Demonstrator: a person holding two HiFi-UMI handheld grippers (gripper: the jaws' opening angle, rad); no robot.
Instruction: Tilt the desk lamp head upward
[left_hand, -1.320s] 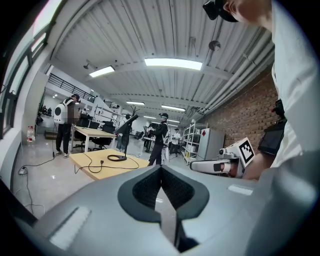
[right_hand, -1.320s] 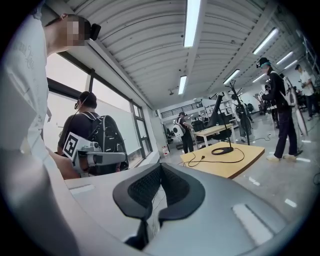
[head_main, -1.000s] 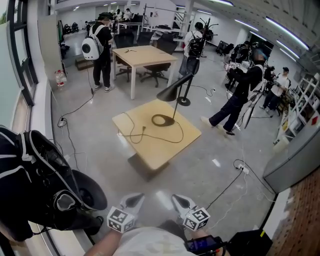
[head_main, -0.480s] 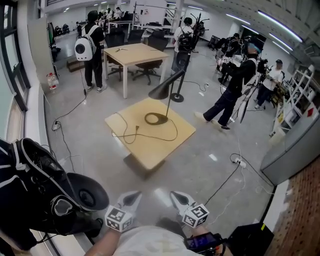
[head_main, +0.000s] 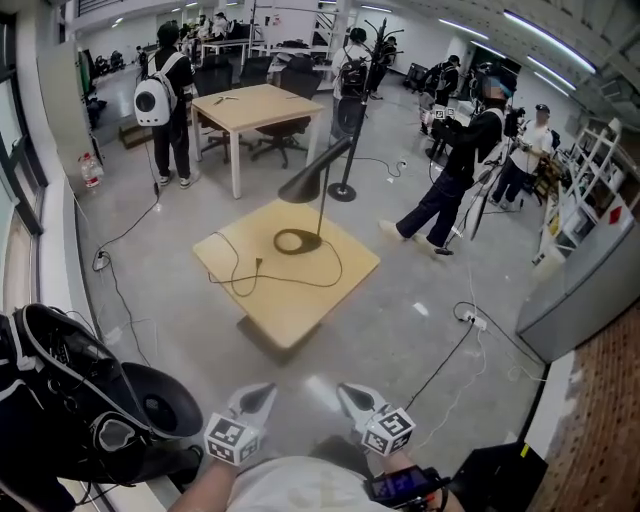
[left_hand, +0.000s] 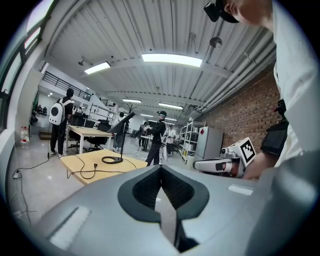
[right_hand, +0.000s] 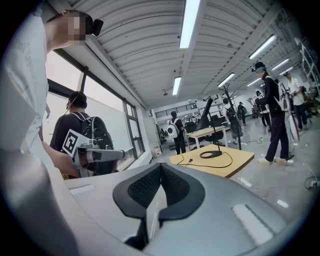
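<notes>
A black desk lamp stands on a low wooden table (head_main: 300, 300) a few steps ahead. Its ring base (head_main: 293, 241) lies flat and a thin stem rises to the cone head (head_main: 313, 174), which slopes down to the left. Its cord (head_main: 262, 274) loops over the tabletop. My left gripper (head_main: 257, 398) and right gripper (head_main: 349, 394) are held close to my body, far short of the table, both shut and empty. The lamp head (left_hand: 121, 123) shows small in the left gripper view beyond the left gripper (left_hand: 161, 174). The ring base (right_hand: 211, 154) shows beyond the right gripper (right_hand: 161, 171).
A black bag and dark seat (head_main: 70, 400) sit at my lower left by the window wall. A taller table (head_main: 255, 104) stands behind, with several people around, one walking (head_main: 452, 180) right of the lamp. Cables and a power strip (head_main: 470, 320) lie on the concrete floor.
The low table and lamp have slid left and slightly down in the head view as I move. Both grippers stay shut, side by side in front of me.
</notes>
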